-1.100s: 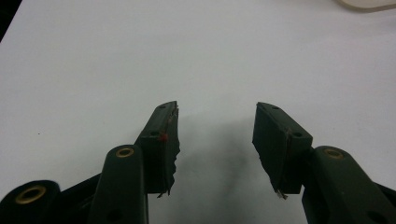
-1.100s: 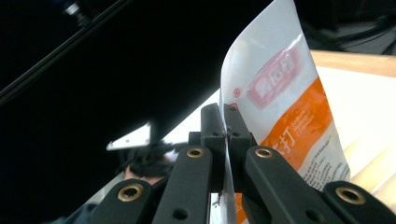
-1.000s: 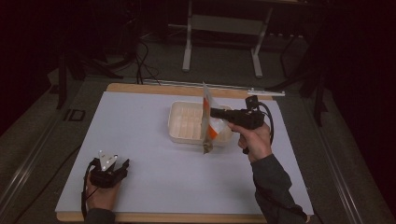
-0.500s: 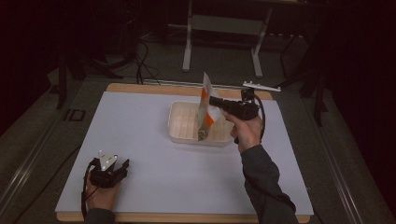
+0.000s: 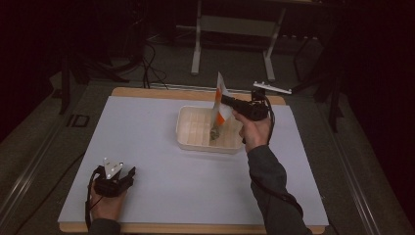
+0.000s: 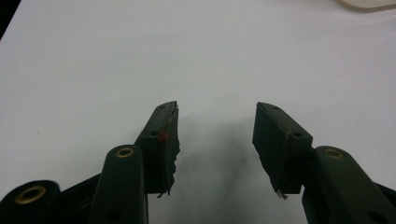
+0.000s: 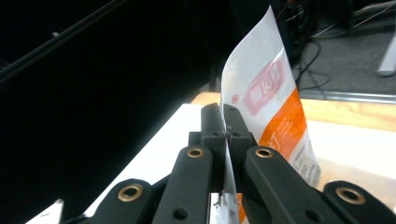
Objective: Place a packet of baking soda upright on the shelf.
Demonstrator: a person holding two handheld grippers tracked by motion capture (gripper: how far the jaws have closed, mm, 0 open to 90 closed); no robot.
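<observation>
A white and orange packet [image 5: 219, 99] stands on edge above the cream tray [image 5: 185, 141], its lower end hanging inside the tray near the right half. My right gripper [image 5: 224, 102] comes in level from the right and is shut on the packet's edge. In the right gripper view the jaws [image 7: 225, 117] pinch the thin packet [image 7: 266, 88], which rises above them. My left gripper [image 5: 128, 173] rests at the table's near left corner. Its jaws [image 6: 217, 125] stand open over bare white tabletop, with nothing between them.
The white table top [image 5: 147, 127] has a wooden edge showing at the back and front. Behind the table stand a metal frame [image 5: 230, 29], cables on the floor and dark surroundings. A corner of the tray [image 6: 369, 3] shows far off in the left gripper view.
My right hand has carried the packet a little farther back and higher over the tray, still gripped. The left gripper has stayed where it was.
</observation>
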